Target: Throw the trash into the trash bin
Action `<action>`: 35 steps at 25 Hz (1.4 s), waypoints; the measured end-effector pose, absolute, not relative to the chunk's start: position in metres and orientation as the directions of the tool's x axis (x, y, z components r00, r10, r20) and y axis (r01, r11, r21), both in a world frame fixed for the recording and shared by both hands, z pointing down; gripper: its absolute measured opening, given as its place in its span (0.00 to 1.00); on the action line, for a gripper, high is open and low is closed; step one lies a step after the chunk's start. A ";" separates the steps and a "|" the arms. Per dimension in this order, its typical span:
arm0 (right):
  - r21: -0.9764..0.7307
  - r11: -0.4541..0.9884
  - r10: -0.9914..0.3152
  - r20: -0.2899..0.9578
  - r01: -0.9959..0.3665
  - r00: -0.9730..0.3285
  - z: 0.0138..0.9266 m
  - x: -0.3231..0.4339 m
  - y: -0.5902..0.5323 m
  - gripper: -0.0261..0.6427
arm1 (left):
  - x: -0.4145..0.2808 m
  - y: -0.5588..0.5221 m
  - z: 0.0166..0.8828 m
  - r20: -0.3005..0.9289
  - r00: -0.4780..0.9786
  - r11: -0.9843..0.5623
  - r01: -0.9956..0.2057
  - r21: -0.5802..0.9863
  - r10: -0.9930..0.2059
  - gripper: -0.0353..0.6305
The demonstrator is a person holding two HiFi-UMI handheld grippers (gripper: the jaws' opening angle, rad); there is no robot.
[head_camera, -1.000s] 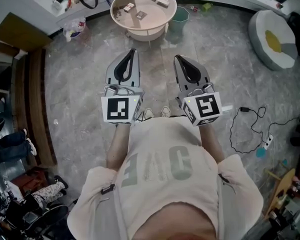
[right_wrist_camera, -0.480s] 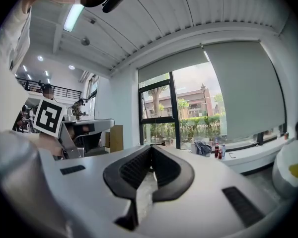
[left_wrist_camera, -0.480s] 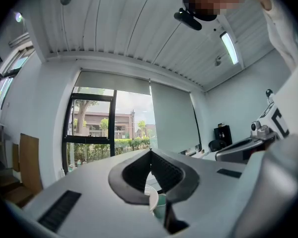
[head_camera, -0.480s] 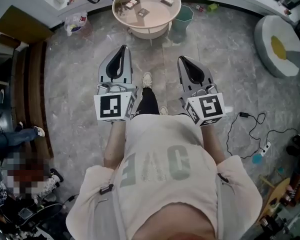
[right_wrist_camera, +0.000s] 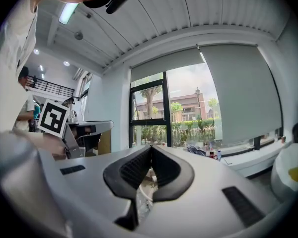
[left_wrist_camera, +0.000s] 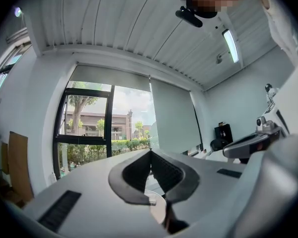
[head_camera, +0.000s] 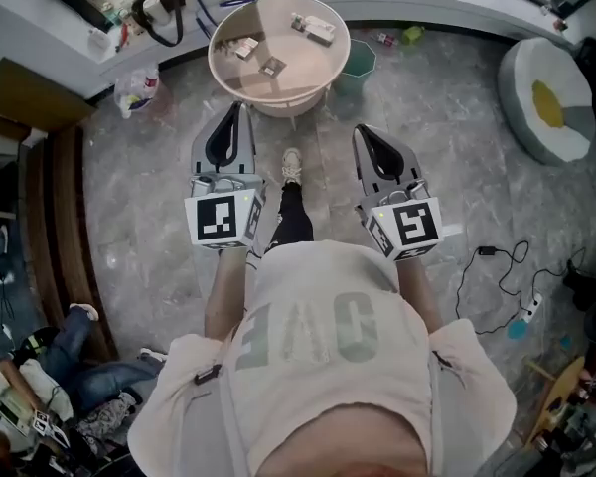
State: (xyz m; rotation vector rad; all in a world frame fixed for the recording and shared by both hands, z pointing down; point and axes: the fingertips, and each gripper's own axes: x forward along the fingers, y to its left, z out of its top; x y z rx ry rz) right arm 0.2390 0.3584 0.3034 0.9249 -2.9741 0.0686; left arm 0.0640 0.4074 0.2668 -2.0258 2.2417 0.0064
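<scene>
Trash pieces (head_camera: 244, 46) on the round table (head_camera: 278, 89), upper centre, lie nearer our left gripper (head_camera: 236, 108) than our right gripper (head_camera: 362, 130), both closed and empty.

Your shirt (head_camera: 318, 336): pale pink tee, short sleeves, big grey letters (head_camera: 313, 328) across the chest, small black clip (head_camera: 211, 374) near each shoulder. Black trousers (head_camera: 293, 217), white shoe (head_camera: 292, 164). Left gripper (head_camera: 236, 107) and right gripper (head_camera: 362, 130): grey shells, black ribbed jaws, each with a white cube (head_camera: 222, 219) of black square markers.
</scene>
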 end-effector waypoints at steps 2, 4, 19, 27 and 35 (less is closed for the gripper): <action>-0.060 0.816 -0.572 0.065 -0.576 -0.818 0.308 0.220 0.329 0.06 | 0.048 0.377 0.267 -0.086 -0.089 0.096 -0.993 -0.074 -0.992 0.07; -0.064 0.819 -0.565 0.083 -0.571 -0.821 0.307 0.196 0.300 0.06 | 0.029 0.346 0.265 -0.080 -0.081 0.087 -0.994 -0.071 -0.993 0.07; -0.049 0.804 -0.583 0.126 -0.592 -0.802 0.296 0.020 0.088 0.06 | -0.129 0.129 0.250 -0.094 -0.051 0.054 -0.998 -0.030 -0.994 0.07; -0.042 0.838 -0.533 0.143 -0.543 -0.834 0.298 -0.006 0.030 0.06 | -0.140 0.064 0.259 -0.079 -0.053 0.053 -0.999 0.006 -0.995 0.07; -0.109 0.885 -0.444 0.094 -0.453 -0.891 0.287 -0.012 -0.025 0.06 | -0.132 0.024 0.236 -0.142 -0.151 0.152 -0.988 0.002 -0.978 0.07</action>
